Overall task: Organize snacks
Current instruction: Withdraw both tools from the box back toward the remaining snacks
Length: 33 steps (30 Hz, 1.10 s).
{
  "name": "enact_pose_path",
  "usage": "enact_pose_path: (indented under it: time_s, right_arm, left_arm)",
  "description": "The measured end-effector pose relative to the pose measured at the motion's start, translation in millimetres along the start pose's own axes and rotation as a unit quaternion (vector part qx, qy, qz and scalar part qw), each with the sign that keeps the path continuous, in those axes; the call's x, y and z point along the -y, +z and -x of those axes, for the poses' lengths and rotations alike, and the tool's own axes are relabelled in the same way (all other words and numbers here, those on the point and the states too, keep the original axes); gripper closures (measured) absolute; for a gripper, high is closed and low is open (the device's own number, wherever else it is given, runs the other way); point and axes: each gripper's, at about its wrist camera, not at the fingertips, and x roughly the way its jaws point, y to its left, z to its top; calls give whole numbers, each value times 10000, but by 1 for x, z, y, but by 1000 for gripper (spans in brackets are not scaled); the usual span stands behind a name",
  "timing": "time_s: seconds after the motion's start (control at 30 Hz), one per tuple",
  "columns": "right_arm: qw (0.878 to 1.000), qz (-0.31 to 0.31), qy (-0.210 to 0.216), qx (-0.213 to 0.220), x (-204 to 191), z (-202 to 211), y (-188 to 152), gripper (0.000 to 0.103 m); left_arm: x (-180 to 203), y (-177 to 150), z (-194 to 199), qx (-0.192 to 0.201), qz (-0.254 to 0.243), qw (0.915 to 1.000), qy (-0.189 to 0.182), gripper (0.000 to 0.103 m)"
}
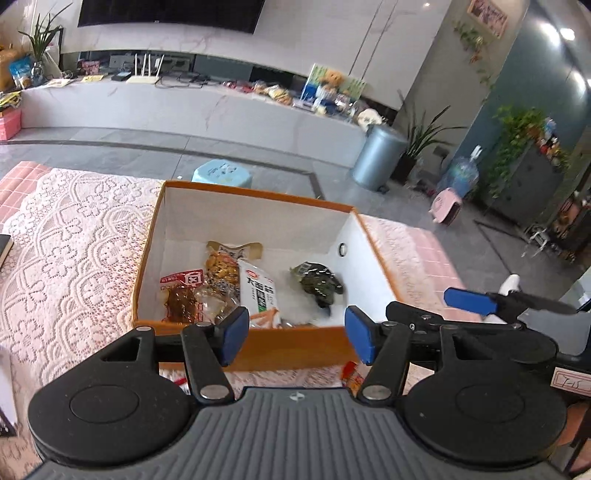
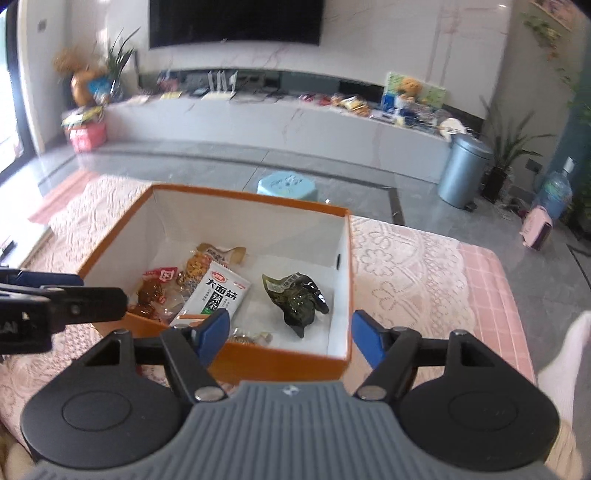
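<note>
Left wrist view: the left tool gapes wide, empty, at lower centre; the orange box holds a white packet, long axis running up-frame.

Right wrist view: the right tool is wide, empty (the green packet lies diagonal).

You're in a home living room: a big dark television on a marble wall, a long low media shelf cluttered with toys, potted plants, a pedal bin, lace cloth
</note>
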Motion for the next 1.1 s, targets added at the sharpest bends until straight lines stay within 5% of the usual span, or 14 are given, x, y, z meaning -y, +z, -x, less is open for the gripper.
enact_pose_path:
  time_s: [0.47, 0.7, 1.1]
  right_arm:
    - [9952, -800, 311, 480, -10, 57, -95, 23]
    - [9972, -602, 221, 397, -29, 48, -127, 21]
    - [9995, -189, -2, 257, -40, 13, -147, 14]
  left_arm:
    - [-7, -58, 29, -111, -121, 9995, -270, 33]
    - [-32, -81, 25, -152, 6, 9992, -359, 32]
    - [-66, -94, -2, -67, -228, 9997, 23, 26]
